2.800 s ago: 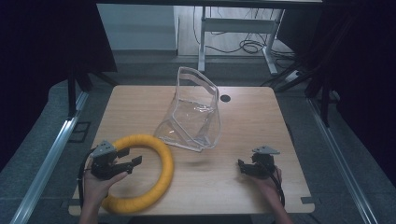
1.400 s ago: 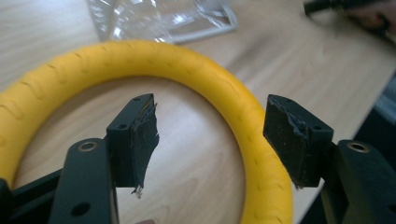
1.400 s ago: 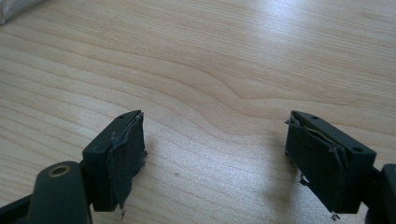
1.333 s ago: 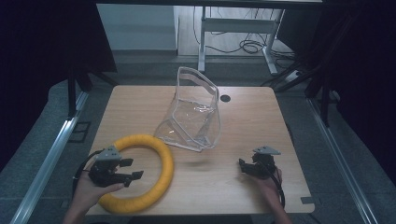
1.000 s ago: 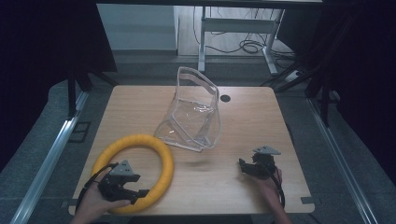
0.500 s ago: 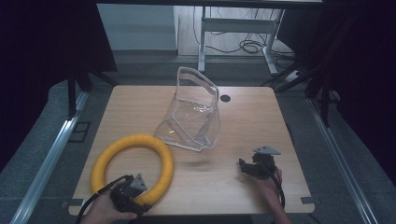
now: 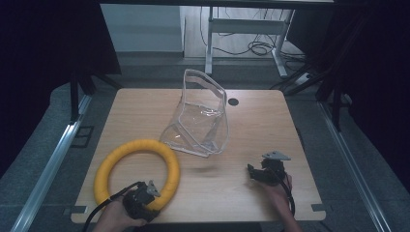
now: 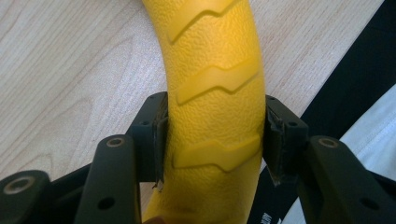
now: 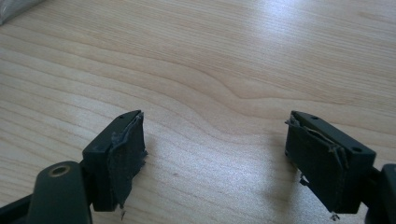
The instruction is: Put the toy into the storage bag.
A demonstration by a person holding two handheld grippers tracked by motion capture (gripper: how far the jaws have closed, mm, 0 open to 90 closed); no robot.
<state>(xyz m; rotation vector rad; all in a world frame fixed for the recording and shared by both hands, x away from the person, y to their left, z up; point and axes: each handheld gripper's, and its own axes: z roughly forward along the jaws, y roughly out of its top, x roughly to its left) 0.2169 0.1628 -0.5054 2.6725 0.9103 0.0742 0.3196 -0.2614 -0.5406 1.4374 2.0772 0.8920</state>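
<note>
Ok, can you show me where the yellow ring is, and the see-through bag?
yellow ring (image 7: pixel 112 162), high view, on its left curve.
see-through bag (image 7: pixel 205 113), high view, on its clear front side.

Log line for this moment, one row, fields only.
left gripper: shut on yellow ring, near table edge | right gripper: open, over bare wood | clear bag: mid-table, untouched
</note>
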